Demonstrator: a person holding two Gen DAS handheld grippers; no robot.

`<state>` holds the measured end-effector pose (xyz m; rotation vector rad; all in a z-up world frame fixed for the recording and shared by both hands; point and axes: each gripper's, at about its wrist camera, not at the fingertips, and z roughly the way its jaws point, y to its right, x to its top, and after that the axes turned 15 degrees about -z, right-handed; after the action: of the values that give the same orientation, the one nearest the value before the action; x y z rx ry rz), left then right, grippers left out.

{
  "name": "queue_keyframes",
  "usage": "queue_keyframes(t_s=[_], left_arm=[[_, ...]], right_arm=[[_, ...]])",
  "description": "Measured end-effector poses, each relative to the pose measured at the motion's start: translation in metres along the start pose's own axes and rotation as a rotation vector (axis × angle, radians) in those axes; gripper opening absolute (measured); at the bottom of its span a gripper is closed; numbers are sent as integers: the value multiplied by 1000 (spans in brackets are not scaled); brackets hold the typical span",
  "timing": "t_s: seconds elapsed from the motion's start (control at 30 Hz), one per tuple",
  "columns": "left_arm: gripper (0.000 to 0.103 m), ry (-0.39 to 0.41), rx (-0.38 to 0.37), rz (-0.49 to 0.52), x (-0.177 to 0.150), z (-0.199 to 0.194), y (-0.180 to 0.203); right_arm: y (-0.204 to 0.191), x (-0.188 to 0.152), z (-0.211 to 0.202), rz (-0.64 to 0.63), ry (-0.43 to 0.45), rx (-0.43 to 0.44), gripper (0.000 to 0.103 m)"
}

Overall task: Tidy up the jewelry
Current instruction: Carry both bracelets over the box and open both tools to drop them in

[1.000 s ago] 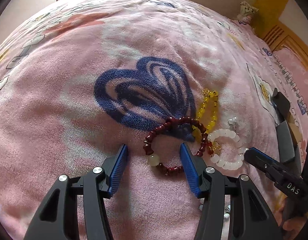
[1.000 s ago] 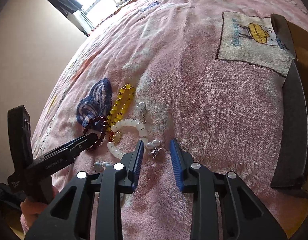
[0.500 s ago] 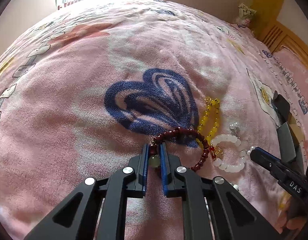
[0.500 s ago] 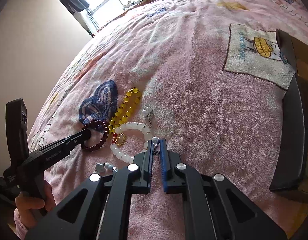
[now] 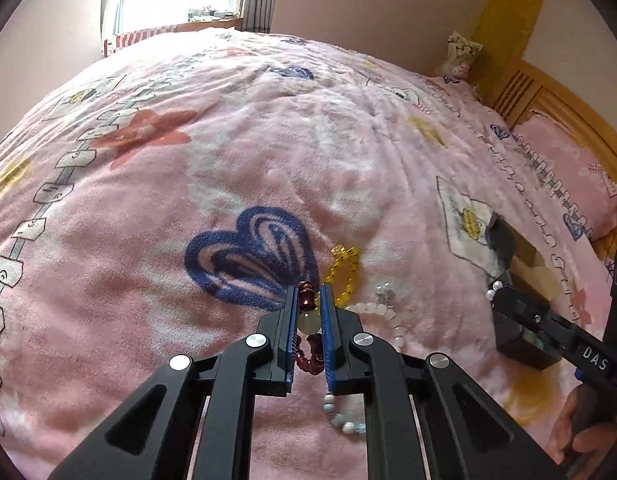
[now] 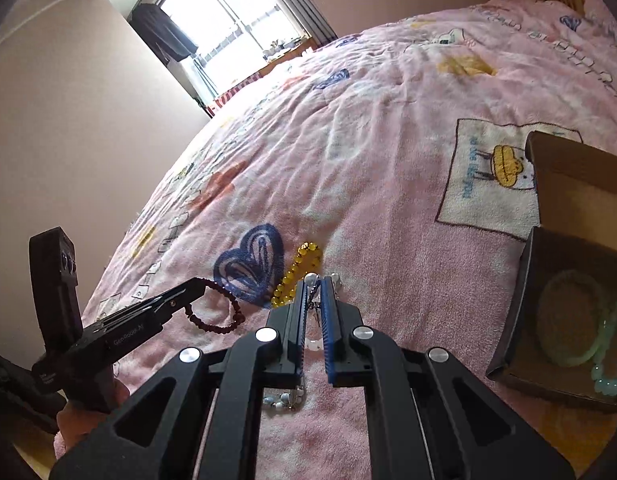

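My left gripper (image 5: 309, 292) is shut on a dark red bead bracelet (image 5: 308, 354) with one pale green bead, held above the pink blanket; the bracelet hangs from it in the right wrist view (image 6: 218, 308). My right gripper (image 6: 315, 282) is shut on a small pearl earring (image 6: 310, 279), lifted off the blanket; the pearls show at its tip in the left wrist view (image 5: 493, 287). A yellow bead bracelet (image 5: 346, 270), a white bead bracelet (image 5: 372, 310) and a pale blue bead string (image 5: 342, 416) lie on the blanket.
An open brown cardboard box (image 6: 524, 280) at the right holds pale green bracelets (image 6: 576, 320). A blue heart print (image 5: 248, 256) marks the blanket (image 5: 268, 140). A wooden headboard (image 5: 556, 100) and pillow are at far right; a window is behind.
Both grippers closed on their items half a second ago and have since lifted them: the red bracelet and the pearl earring are now off the blanket.
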<state>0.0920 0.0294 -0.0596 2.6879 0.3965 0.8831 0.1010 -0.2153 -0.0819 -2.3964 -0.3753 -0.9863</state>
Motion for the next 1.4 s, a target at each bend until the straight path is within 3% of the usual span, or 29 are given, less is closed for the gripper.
queue_keyframes(t_s=[0.17,0.4,0.73,0.97,1.13,1.4], left_arm=[[12,32,-81,-2,0,-25,32],[12,30,-170,67,-13,-41,86],[12,-34,-328,193,-59,-19,164],[12,15,-370,330,-87,0,219],[12,4,-351,276,-93,26,227],[12,-43,-369,310,-101,49,229]], right_arm=[[7,5,-28,41,33,19,8],[28,7,-71,101,63,-24,8],[75,-15,-126,121,19,-240,8],[106,-25,-138,122,-27,-307,8],[127,-34,-132,154,-41,-282,8],[143,-34,-133,208,-19,-251,12]])
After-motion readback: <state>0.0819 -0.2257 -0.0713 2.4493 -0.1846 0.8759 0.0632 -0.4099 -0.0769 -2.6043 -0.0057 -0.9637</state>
